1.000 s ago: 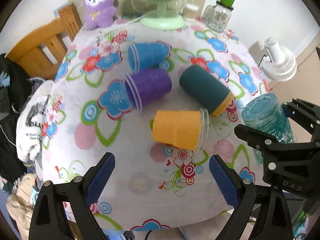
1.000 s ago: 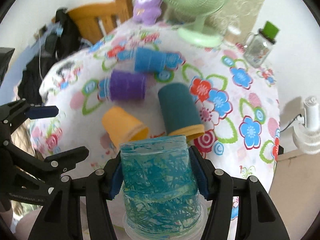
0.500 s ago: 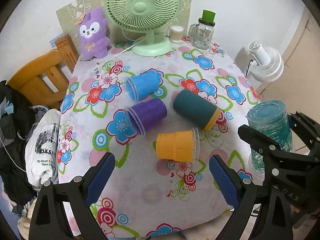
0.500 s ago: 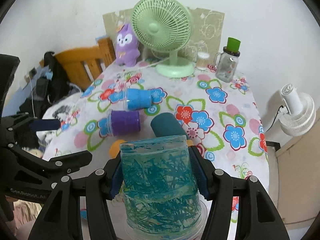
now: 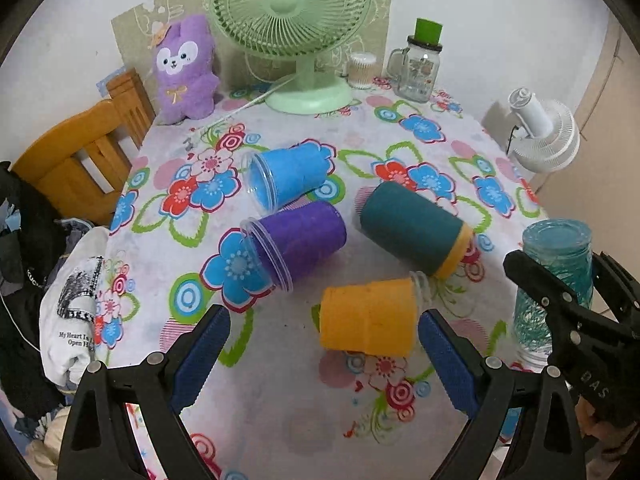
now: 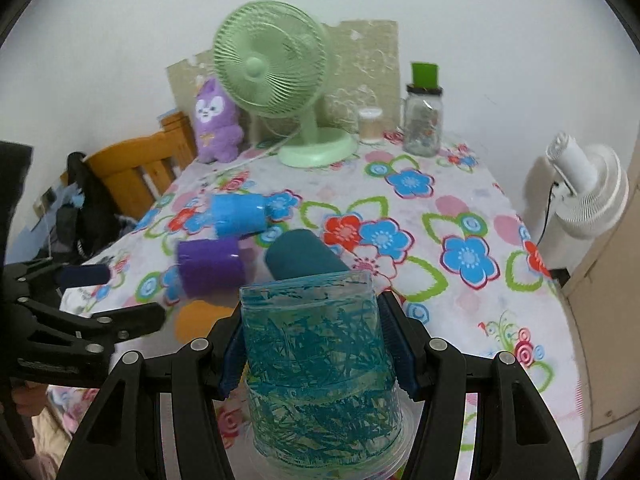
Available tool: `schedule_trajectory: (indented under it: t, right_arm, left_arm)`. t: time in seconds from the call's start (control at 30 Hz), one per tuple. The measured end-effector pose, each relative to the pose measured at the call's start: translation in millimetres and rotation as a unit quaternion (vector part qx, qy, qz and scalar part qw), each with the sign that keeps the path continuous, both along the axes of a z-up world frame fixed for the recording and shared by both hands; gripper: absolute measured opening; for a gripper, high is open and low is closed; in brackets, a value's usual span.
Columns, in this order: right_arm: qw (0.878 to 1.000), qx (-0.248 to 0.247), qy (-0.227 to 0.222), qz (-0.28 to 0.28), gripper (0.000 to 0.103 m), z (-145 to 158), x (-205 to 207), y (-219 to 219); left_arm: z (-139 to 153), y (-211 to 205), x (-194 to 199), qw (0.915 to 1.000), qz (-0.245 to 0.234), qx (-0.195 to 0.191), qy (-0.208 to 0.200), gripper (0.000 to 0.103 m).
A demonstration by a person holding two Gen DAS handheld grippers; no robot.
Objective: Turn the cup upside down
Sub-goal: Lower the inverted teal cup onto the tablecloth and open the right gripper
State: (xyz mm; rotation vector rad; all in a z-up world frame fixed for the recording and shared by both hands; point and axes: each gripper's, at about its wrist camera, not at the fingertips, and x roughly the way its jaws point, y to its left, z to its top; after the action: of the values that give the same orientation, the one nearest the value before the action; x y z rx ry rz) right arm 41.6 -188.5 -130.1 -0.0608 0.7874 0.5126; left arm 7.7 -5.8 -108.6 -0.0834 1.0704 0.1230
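Observation:
My right gripper is shut on a clear cup with teal streaks, held upside down, rim at the bottom, at the table's near right edge; it also shows in the left wrist view. My left gripper is open and empty, just short of an orange cup lying on its side. A purple cup, a blue cup and a dark teal cup also lie on their sides.
A floral tablecloth covers the table. At the back stand a green fan, a purple plush toy and a glass jar with a green lid. A wooden chair is at the left, a white fan at the right.
Both grippers have pulled back and tilted up, so more of the table's far side shows. The streaked cup has stayed in my right gripper, upside down, and has come lower.

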Motion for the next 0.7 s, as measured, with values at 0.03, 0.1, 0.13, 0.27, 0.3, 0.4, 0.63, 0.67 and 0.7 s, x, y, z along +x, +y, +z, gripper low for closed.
schedule_trajectory:
  t: [0.03,0.1,0.13,0.27,0.3,0.4,0.63,0.67,0.7]
  right_arm:
    - [1.0,0.003,0.004,-0.004,0.063,-7.0,3.8,-0.6]
    - [1.0,0.008,0.009,-0.008,0.063,-18.7,9.9,-1.3]
    - [1.0,0.01,0.012,-0.009,0.063,-25.2,13.1,-0.9]
    - [1.0,0.017,0.003,0.003,0.063,-33.6,16.0,4.8]
    - [1.0,0.016,-0.002,0.004,0.063,-34.9,16.3,7.1]
    - [1.0,0.026,-0.008,0.007,0.063,-39.2,20.2,13.2]
    - [0.999,0.031,-0.003,0.019,0.059,-56.2,17.7,18.9]
    - [0.999,0.029,-0.001,0.02,0.059,-57.8,16.5,19.0]
    - [0.999,0.032,-0.001,0.021,0.059,-59.9,13.3,18.2]
  left_arm:
    - [-3.9,1.2,0.9,1.0,0.003,0.0,0.0,0.096]
    - [-11.5,4.5,2.2,0.9999,0.006,-0.01,0.001,0.096]
    - [-15.8,6.1,2.9,0.9998,0.007,-0.015,0.008,0.096]
    - [-25.1,8.5,2.1,0.9996,0.008,-0.023,0.011,0.096]
    - [-26.6,8.8,2.2,0.9997,0.008,-0.022,0.011,0.096]
    - [-29.3,10.7,3.4,0.9997,0.007,-0.02,0.009,0.096]
    - [-37.8,17.1,4.2,0.9997,0.009,-0.016,0.013,0.096]
    - [-39.5,17.4,4.0,0.9997,0.009,-0.016,0.014,0.096]
    - [-41.3,17.6,3.9,0.9997,0.008,-0.016,0.016,0.096]
